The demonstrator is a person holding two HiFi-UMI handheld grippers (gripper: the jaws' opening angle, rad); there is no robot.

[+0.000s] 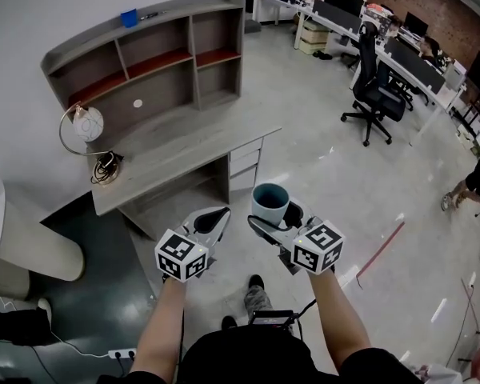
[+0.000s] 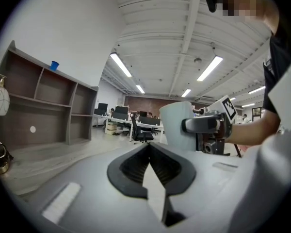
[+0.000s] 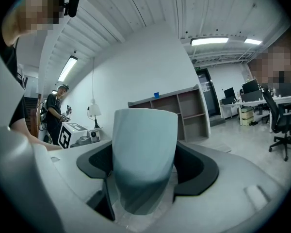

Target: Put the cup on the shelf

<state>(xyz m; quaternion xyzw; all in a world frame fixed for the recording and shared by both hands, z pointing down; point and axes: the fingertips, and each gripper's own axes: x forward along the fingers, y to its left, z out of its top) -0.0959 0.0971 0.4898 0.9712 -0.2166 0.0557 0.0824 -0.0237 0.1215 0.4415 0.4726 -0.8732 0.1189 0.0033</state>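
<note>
The cup point(image 3: 144, 154) stands upright, clamped between the fingers point(image 3: 199, 169) of our right gripper point(image 1: 274, 217), held in the air over the floor point(image 1: 320, 134). Just left of them, our left gripper point(image 1: 212, 222) has its fingers point(image 2: 131, 166) pressed together on nothing. The desk point(image 1: 184, 146) and its shelf point(image 1: 156, 62) stand well ahead of both.

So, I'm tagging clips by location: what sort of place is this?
Probably an open-plan office: white desks with dark monitors, a black swivel chair, and a grey wooden desk with shelves.
</note>
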